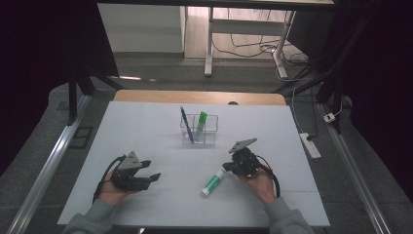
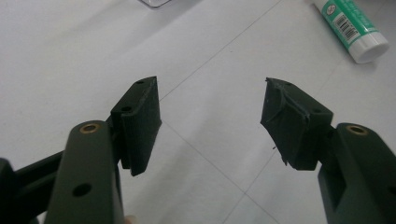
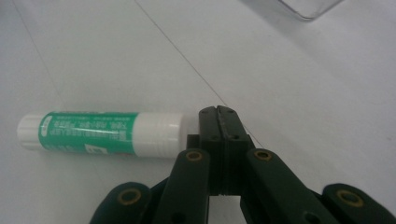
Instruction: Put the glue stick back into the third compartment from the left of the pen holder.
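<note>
White table (image 1: 146, 126) under both hands. Clear organizer (image 1: 199, 129) near far middle, holding blue pen (image 1: 186, 124) and green-capped stick (image 1: 201, 122). Left gripper (image 1: 152, 170) jaws wide apart, nothing between, resting near left. Right gripper (image 1: 227, 166) jaws pressed together, empty, tips just beside glue stick (image 1: 213, 182). Glue stick lying flat on table, near middle.

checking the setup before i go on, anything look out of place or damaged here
Two things. A green glue stick lies flat on the white table beside the shut right tongs, while another glue stick and a pen stand in the clear holder. One pad of the open left tongs looks torn and ragged.
</note>
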`<state>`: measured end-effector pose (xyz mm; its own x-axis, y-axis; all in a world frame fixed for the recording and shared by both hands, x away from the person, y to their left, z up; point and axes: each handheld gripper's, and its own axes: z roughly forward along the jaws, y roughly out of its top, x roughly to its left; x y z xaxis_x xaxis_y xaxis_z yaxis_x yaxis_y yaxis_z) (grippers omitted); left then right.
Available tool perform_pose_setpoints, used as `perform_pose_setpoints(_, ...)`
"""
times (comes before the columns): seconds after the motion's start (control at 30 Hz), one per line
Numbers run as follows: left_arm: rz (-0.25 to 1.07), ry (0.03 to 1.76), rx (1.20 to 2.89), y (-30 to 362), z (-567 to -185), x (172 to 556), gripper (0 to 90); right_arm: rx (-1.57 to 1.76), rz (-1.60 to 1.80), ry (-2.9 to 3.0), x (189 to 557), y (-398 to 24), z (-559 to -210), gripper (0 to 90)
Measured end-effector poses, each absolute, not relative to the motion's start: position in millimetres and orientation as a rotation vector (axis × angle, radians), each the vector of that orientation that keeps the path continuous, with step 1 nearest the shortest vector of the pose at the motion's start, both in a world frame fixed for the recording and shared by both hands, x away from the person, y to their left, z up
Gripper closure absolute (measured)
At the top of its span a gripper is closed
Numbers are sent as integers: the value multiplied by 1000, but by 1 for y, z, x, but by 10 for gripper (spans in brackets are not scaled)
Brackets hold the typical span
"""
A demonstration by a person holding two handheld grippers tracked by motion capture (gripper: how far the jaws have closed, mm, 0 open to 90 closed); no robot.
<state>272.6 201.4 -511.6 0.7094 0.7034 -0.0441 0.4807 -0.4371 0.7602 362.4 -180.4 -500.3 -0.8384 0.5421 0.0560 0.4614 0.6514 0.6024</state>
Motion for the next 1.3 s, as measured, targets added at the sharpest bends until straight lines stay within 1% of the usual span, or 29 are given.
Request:
perform_pose_setpoints(0.17, 335, 892, 2127, 192, -508, 274, 364, 880, 970, 2677, 358, -198, -496, 896)
perform_pose_setpoints(0.3, 306, 870, 2144, 176, -503, 274, 362, 917, 1001, 2617, 352, -216, -493, 895)
perform_pose_setpoints(0.53, 238, 850, 2192, 144, -499, 276, 345, 979, 1081, 2497, 336, -248, -491, 645)
perform_pose_setpoints(0.6, 211, 845, 2201, 134, -497, 278, 340, 990, 1111, 2473, 333, -255, -490, 599)
perform_pose_setpoints(0.7, 183, 832, 2233, 116, -496, 280, 332, 996, 1125, 2439, 328, -263, -488, 555)
perform_pose_setpoints(1.03, 98, 782, 2319, 63, -497, 289, 295, 1009, 1117, 2412, 329, -272, -488, 524)
perform_pose_setpoints(1.2, 56, 771, 2364, 43, -500, 294, 307, 1003, 1097, 2411, 330, -272, -489, 521)
perform_pose_setpoints(1.3, 39, 775, 2394, 33, -503, 297, 346, 1008, 1089, 2407, 330, -272, -489, 520)
